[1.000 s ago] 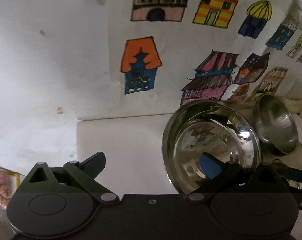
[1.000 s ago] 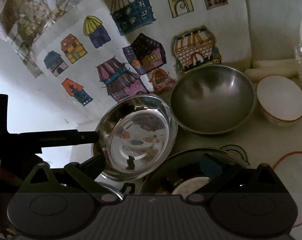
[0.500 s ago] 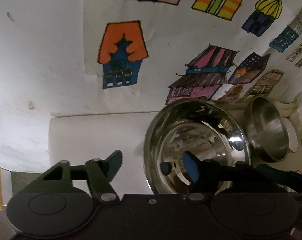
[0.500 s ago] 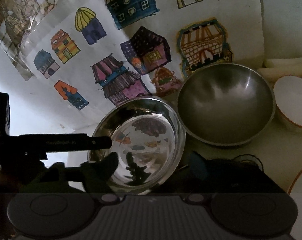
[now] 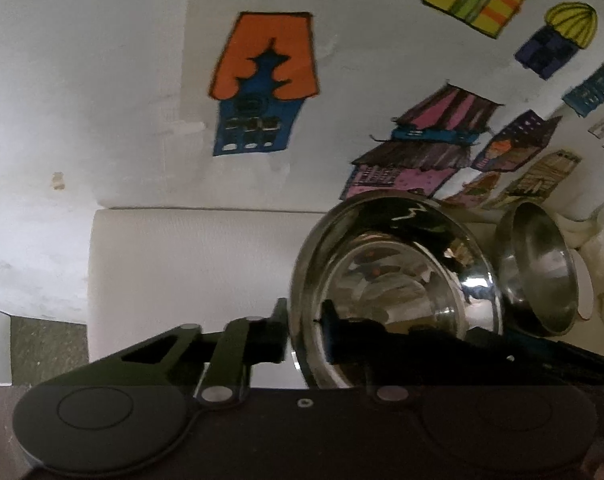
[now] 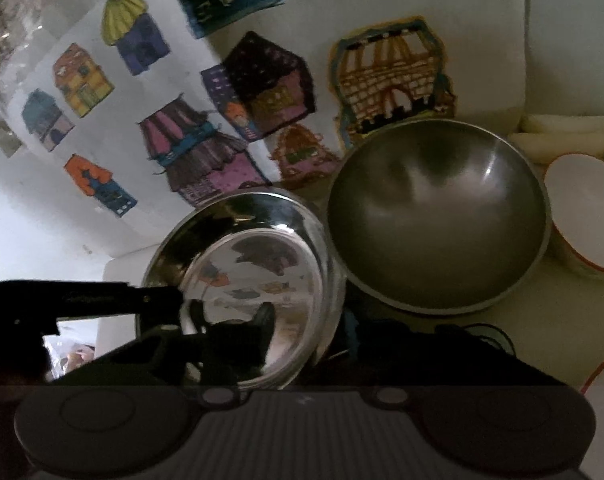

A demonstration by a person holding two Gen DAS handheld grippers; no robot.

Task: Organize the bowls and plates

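Gripping mirror-bright round steel bowl [image 5: 398, 276], both grippers apparently; duller bowl [image 6: 438, 220] beside

The left gripper [image 5: 306, 332] is pitched steeply downward, and its jaws, which have just been closing, are clamped on the near rim of the shiny steel bowl [image 5: 398, 280], one finger outside the wall and the other inside. The right gripper [image 6: 306, 332] is likewise angled down, and its jaws, also just closing, are set across the opposite rim of the same bowl, the left finger inside and the right finger outside; whether its pads are pressed against the metal cannot be made out.
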